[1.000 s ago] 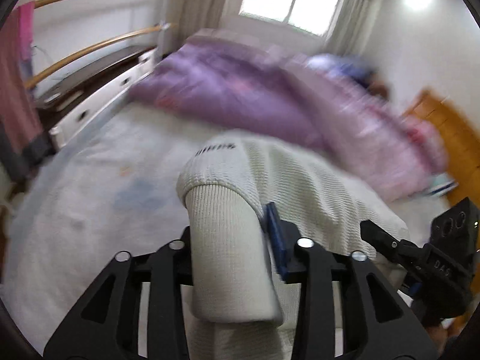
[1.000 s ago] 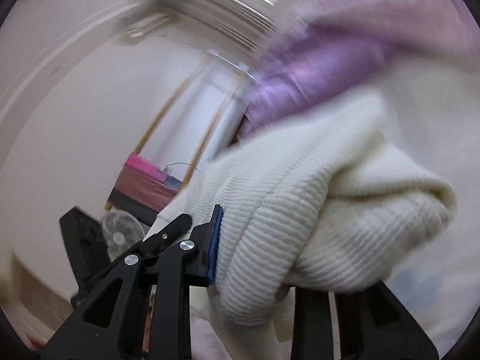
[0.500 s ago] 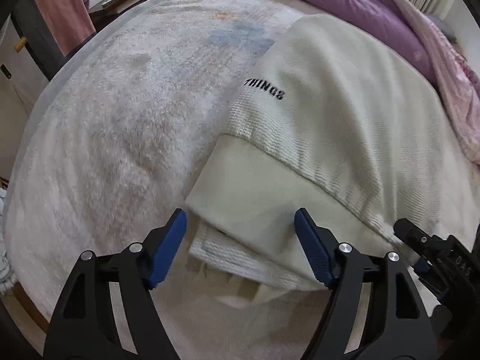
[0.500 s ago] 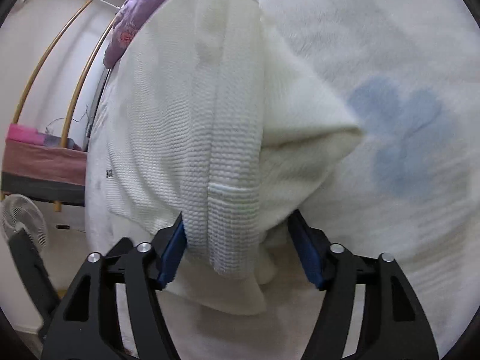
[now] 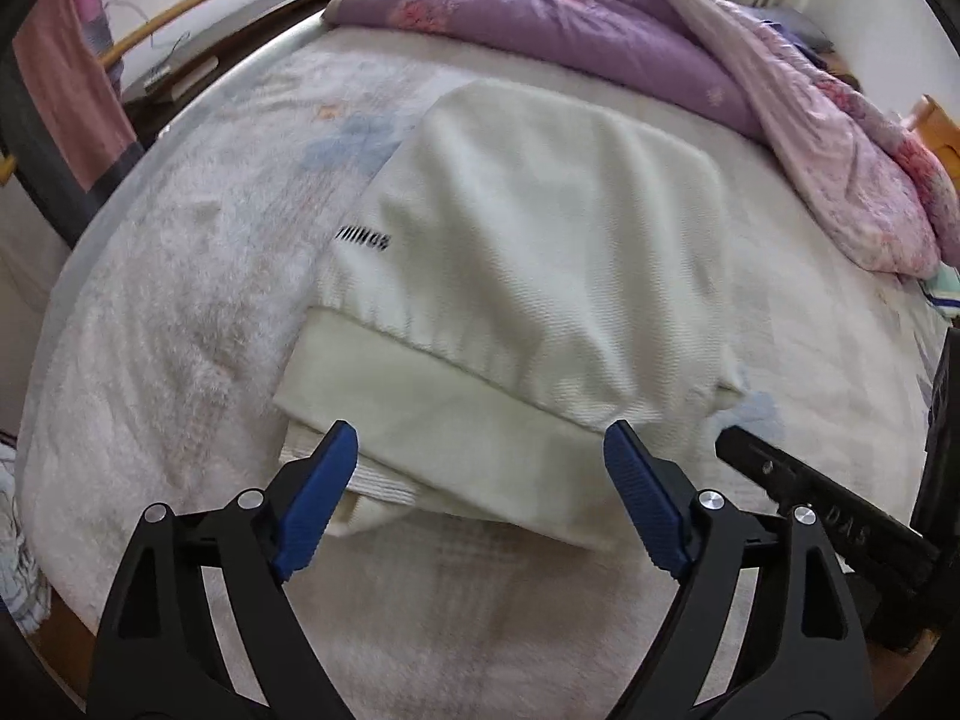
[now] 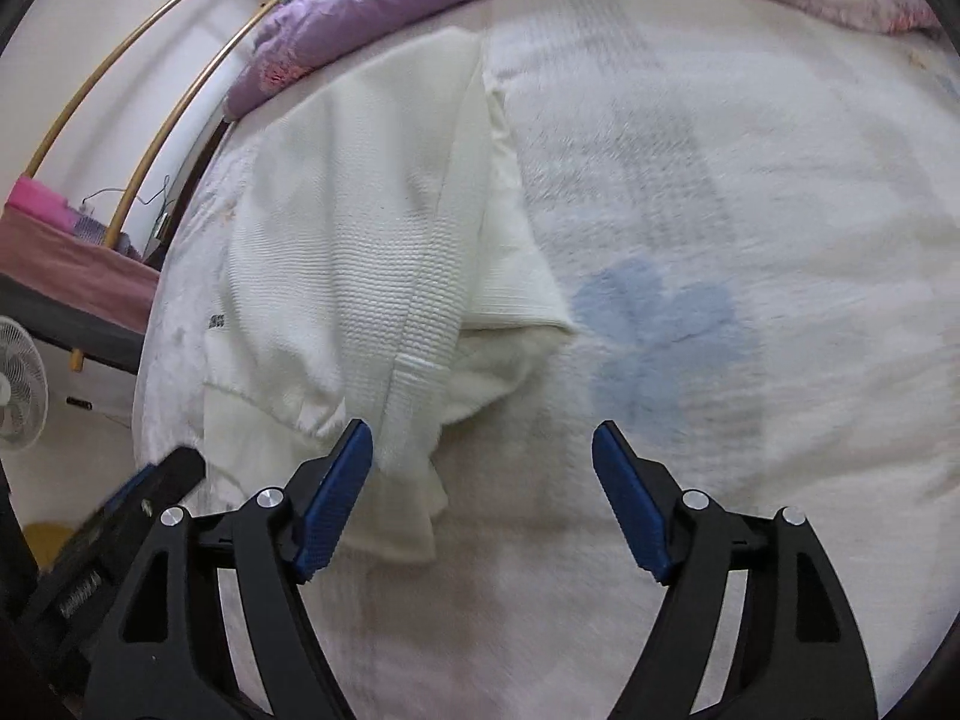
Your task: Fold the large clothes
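A cream knit sweater [image 5: 540, 264] lies folded on the white fuzzy bed cover [image 5: 180, 324], with small black lettering near its left edge. My left gripper [image 5: 480, 504] is open and empty, just in front of the sweater's near hem. In the right wrist view the sweater [image 6: 360, 252] lies left of centre, a ribbed cuff hanging toward the near side. My right gripper [image 6: 483, 501] is open and empty, its left pad [image 6: 333, 504] close beside that cuff. The right gripper's body shows at the lower right of the left wrist view [image 5: 840, 528].
A rumpled purple quilt [image 5: 600, 30] lies across the far side of the bed. A dark side table [image 5: 198, 78] and curved wooden rails [image 6: 120, 60] stand to the left. A pink cloth [image 5: 66, 78] hangs at far left. A white fan [image 6: 21, 390] stands on the floor.
Both grippers let go of the sweater and opened. The sweater went from being held up to lying folded on the bed. Both grippers drew back from it.
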Action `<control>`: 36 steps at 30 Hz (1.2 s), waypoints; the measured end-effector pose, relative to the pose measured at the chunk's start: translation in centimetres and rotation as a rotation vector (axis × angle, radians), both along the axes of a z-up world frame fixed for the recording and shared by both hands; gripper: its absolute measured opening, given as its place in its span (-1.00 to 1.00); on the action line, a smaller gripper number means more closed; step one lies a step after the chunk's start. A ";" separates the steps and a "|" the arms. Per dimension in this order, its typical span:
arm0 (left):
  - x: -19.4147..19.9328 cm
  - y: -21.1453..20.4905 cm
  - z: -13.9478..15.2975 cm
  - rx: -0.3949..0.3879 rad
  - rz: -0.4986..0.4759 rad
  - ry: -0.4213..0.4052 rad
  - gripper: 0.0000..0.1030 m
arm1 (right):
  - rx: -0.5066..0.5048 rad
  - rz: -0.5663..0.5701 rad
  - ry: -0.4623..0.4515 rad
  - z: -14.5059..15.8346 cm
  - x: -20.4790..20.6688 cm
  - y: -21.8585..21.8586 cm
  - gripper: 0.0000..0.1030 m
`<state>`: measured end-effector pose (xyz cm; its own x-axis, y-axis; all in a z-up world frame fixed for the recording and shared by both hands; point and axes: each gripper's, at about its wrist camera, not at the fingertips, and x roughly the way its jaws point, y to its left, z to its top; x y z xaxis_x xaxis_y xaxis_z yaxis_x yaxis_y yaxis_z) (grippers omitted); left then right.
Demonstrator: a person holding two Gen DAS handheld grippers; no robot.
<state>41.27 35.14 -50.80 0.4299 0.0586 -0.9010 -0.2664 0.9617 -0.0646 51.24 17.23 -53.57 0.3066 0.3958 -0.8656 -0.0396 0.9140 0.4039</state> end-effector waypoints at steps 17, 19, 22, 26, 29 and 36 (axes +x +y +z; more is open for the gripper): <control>-6.2 -14.9 9.9 0.212 -0.069 -0.133 0.75 | -0.035 -0.043 -0.182 10.5 -8.9 -13.2 0.54; -7.8 -17.2 11.7 0.215 -0.066 -0.159 0.75 | -0.041 -0.024 -0.210 12.4 -10.4 -14.8 0.54; -9.9 -20.4 14.0 0.224 -0.059 -0.175 0.75 | -0.040 -0.001 -0.258 14.9 -12.5 -17.0 0.56; -12.9 -24.5 17.9 0.222 -0.058 -0.218 0.75 | -0.046 0.018 -0.311 18.7 -15.6 -20.2 0.56; -14.8 -27.1 20.8 0.230 -0.056 -0.244 0.78 | -0.045 0.023 -0.346 21.8 -18.0 -22.4 0.58; -19.6 -32.2 28.0 0.243 -0.066 -0.300 0.81 | -0.047 0.019 -0.417 28.8 -23.3 -26.8 0.73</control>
<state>21.64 2.98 -22.84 0.6820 0.2177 -0.6982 -0.2069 0.9731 0.1012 27.96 -9.61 -24.81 0.6277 0.3684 -0.6858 -0.2085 0.9283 0.3078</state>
